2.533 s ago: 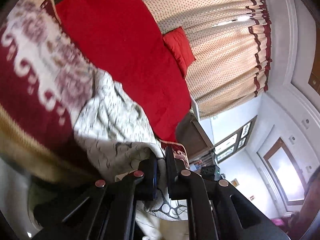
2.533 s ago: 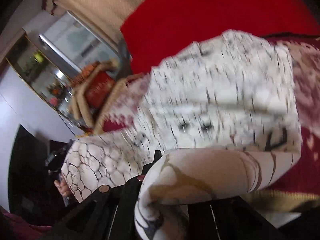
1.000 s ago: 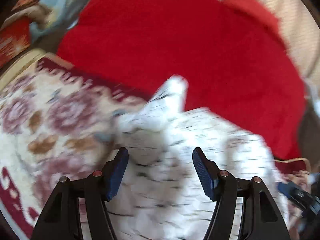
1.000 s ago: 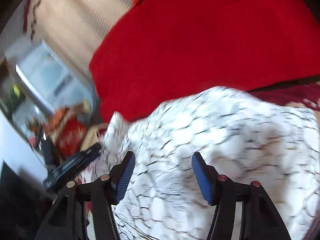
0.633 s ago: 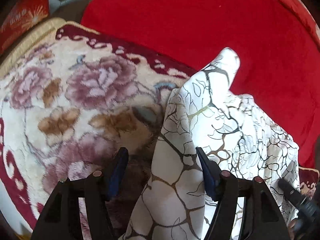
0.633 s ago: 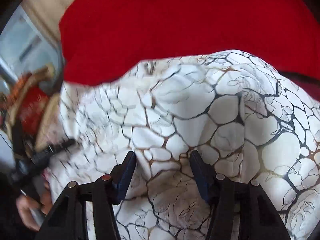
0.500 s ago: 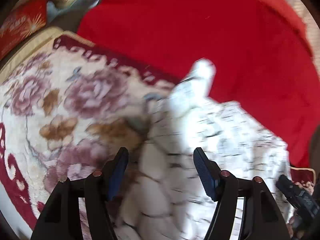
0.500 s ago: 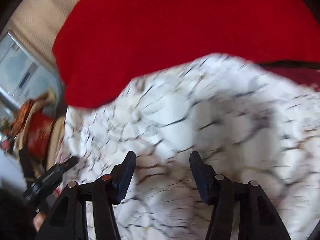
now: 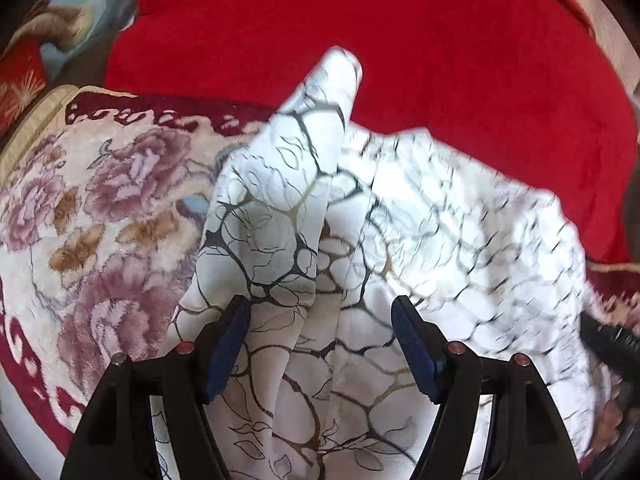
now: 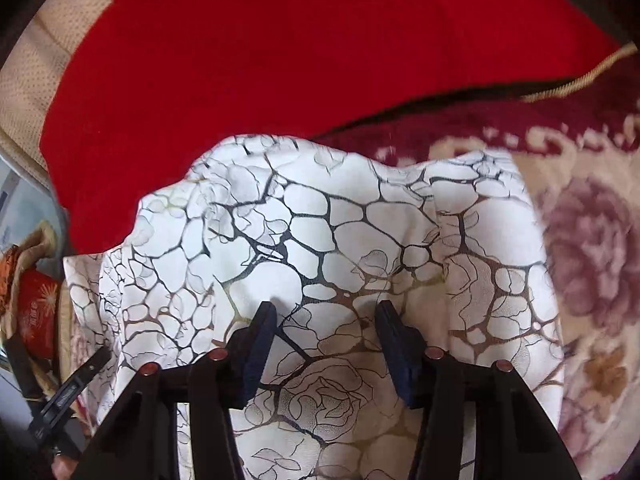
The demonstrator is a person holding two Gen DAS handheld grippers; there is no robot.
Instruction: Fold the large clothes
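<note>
A white garment with a black and gold crackle and rose print lies bunched on a floral blanket; it also fills the right wrist view. A pointed fold of it sticks up toward the red cover. My left gripper is open, its blue-padded jaws spread just above the cloth. My right gripper is open too, with its fingertips resting on or just over the cloth. Neither holds anything.
The garment lies on a cream and maroon floral blanket, also in the right wrist view. Behind it is a red bed cover. The other gripper's black tip shows at far right and lower left.
Both grippers were shut on the garment and lifting it 2.5 s ago; both have since opened and let it drop on the blanket. The cloth has settled and shifted slightly in the last half second.
</note>
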